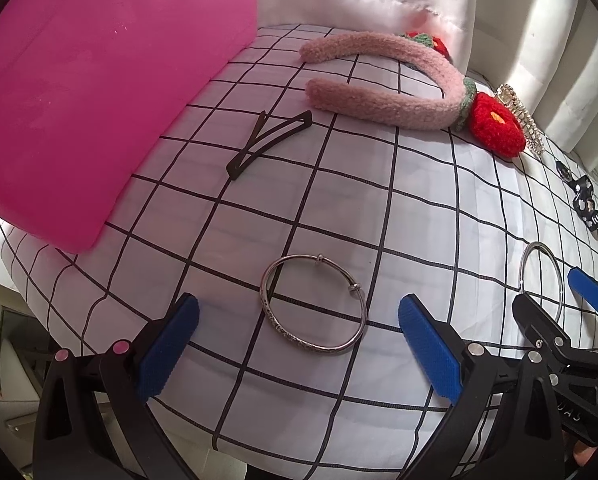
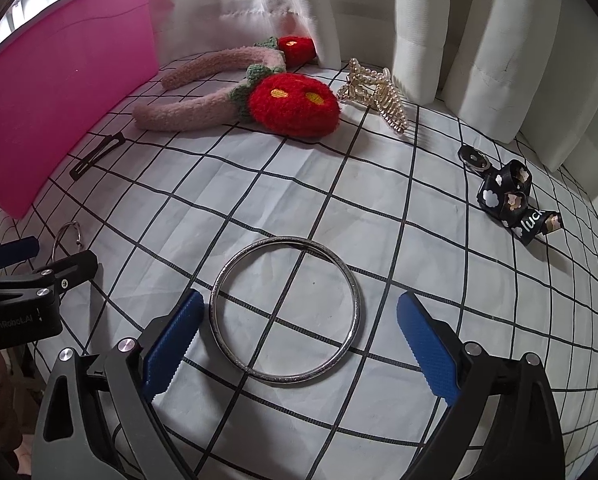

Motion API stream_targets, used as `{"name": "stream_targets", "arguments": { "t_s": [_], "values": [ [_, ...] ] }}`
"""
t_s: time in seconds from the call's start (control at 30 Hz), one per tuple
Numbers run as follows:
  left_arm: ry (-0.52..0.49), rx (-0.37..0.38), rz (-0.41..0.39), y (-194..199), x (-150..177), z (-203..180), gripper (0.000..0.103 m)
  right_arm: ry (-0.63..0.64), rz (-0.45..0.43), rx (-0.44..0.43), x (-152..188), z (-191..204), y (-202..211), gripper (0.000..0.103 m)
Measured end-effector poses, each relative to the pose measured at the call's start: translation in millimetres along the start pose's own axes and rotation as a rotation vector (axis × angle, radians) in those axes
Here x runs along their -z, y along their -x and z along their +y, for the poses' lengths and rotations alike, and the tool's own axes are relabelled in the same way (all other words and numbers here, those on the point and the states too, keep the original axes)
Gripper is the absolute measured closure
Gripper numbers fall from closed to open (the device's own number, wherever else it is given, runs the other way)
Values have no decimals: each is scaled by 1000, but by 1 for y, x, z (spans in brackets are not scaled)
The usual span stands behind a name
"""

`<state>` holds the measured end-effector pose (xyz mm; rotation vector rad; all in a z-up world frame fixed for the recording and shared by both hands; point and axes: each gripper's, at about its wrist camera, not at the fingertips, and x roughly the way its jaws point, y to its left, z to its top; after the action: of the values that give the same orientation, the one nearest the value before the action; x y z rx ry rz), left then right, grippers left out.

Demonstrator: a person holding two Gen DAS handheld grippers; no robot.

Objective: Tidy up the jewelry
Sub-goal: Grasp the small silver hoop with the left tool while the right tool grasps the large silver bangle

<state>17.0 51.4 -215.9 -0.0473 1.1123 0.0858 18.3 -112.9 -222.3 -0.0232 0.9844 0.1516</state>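
Note:
A silver engraved bangle (image 1: 274,322) lies on the checked cloth between the open fingers of my left gripper (image 1: 299,344). A plain silver ring bangle (image 2: 235,356) lies between the open fingers of my right gripper (image 2: 299,344); it also shows in the left wrist view (image 1: 560,276). The pink box (image 1: 79,92) stands at the left; it also shows in the right wrist view (image 2: 59,92). A pink fuzzy headband with red flowers (image 1: 399,108) lies at the back. A black hair clip (image 1: 267,142) lies beside the box.
A pearl claw clip (image 2: 379,92) lies behind the red flower. A black patterned ribbon bow (image 2: 515,200) lies at the right. White padded cushions (image 2: 499,40) rise behind the cloth. The cloth's edge drops off at the left.

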Motion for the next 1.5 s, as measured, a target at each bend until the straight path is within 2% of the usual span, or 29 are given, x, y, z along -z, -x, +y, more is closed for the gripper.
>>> {"name": "stream_targets", "arguments": {
  "t_s": [0.1, 0.17, 0.23, 0.33, 0.4, 0.43, 1.03, 1.5],
  "values": [
    [9, -2, 15, 0, -3, 0, 8, 7, 1, -5, 1, 1, 1, 11],
    [-1, -3, 5, 2, -2, -2, 13, 12, -2, -8, 2, 3, 3, 16],
    [-27, 6, -12, 6, -1, -8, 27, 24, -9, -18, 3, 7, 5, 22],
    [-59, 20, -31, 9, 0, -16, 42, 43, -16, -31, 4, 11, 8, 31],
    [-64, 28, -36, 10, 0, -17, 47, 45, -14, -32, 4, 11, 9, 32],
    [-64, 31, -42, 11, 0, -17, 55, 45, -14, -35, 4, 10, 10, 32],
    [-7, 81, -21, 18, -2, -3, 56, 1, 3, -68, 10, 0, 23, 32],
    [-42, 96, -106, 55, -15, -7, 56, 6, -34, -48, -5, -5, 51, 32]
  ]
}}
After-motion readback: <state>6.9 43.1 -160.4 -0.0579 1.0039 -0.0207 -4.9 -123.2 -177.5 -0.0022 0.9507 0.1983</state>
